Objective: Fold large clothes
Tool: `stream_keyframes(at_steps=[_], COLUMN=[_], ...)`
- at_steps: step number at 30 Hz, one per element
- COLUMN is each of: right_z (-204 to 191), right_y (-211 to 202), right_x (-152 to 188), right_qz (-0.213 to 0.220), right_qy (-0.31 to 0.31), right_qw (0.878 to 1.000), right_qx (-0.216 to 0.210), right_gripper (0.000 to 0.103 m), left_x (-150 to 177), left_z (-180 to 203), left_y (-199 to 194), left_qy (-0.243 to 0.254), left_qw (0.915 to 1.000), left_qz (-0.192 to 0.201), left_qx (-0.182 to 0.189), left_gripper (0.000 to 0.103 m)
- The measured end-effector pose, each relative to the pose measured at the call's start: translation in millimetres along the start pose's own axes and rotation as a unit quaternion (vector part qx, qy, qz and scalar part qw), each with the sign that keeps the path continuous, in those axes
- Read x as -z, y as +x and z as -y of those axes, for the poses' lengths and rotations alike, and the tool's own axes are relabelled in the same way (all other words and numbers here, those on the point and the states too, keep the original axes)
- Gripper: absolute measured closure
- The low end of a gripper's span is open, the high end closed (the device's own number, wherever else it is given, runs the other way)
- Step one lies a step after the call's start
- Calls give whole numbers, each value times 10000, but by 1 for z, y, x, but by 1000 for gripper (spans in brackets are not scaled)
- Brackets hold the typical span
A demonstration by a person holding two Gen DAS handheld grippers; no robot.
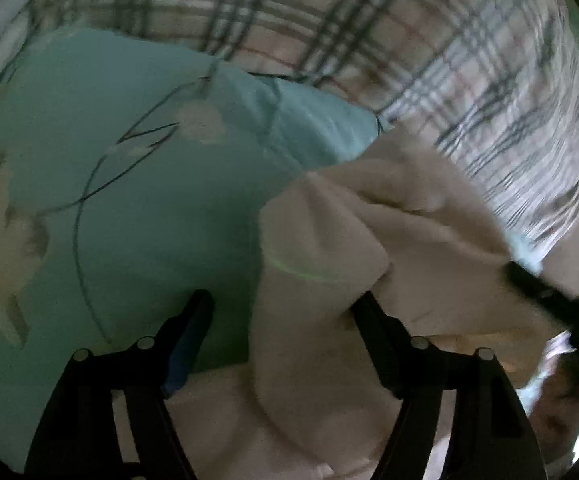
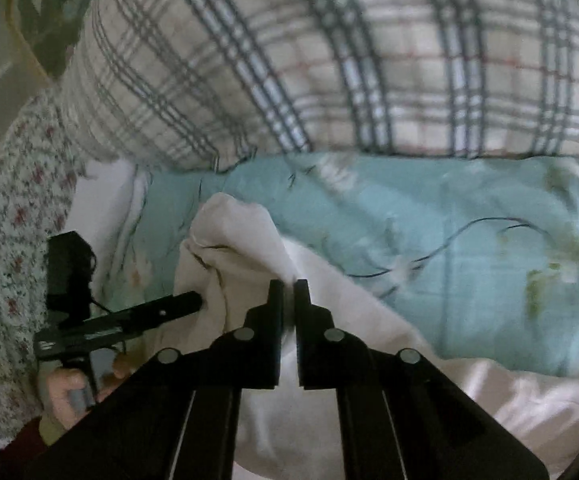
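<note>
Two grippers work on one cream garment (image 2: 241,248) that lies crumpled on a pale blue flowered bedsheet (image 2: 469,240). In the right wrist view, the right gripper (image 2: 289,286) is clenched on a raised fold of the garment, its jaws nearly together with a thin ridge of cloth pinched between them. In the left wrist view, the left gripper (image 1: 285,300) stands released, jaws apart; the cream cloth bulges up between them and drapes against the right-hand finger, while the left-hand finger sits over bare sheet. The left gripper also appears at the left of the right wrist view, held in a hand (image 2: 69,396) beside a flowered sleeve (image 2: 13,240). A plaid quilt (image 2: 329,60) lies heaped beyond the garment, bordering the sheet. The left wrist view is motion-blurred.
</note>
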State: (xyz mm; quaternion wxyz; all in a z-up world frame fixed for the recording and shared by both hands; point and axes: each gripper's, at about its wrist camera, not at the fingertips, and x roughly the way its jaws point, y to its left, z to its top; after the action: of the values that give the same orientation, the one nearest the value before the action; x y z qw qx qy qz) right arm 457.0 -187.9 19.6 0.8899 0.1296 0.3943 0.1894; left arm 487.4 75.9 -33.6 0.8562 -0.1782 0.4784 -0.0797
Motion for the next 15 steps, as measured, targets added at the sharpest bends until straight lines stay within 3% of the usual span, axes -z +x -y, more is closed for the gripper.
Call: stream_keyframes(at_steps=[1, 2, 6, 10, 15], right_z=[3, 6, 12, 19, 27], right_y=[-9, -13, -46, -93, -146], right_x=[0, -2, 1, 22, 85], right_qz=[64, 106, 325, 585, 704], right_qy=[49, 76, 144, 163, 286], right_qw=[10000, 9999, 9993, 9981, 9971], right_qx=[-3, 1, 92, 47, -30], right_gripper=[97, 97, 97, 97, 97], left_x=[1, 2, 21, 55, 108], left_z=[9, 17, 54, 80, 86], left_y=[2, 3, -30, -88, -123], left_qy=[207, 347, 1030, 1600, 1749], left_qw=[9998, 9993, 9937, 9811, 9746], left_qz=[-13, -56, 443, 1083, 1393], left_qx=[38, 87, 13, -108, -128], left_gripper=[80, 94, 96, 98, 98])
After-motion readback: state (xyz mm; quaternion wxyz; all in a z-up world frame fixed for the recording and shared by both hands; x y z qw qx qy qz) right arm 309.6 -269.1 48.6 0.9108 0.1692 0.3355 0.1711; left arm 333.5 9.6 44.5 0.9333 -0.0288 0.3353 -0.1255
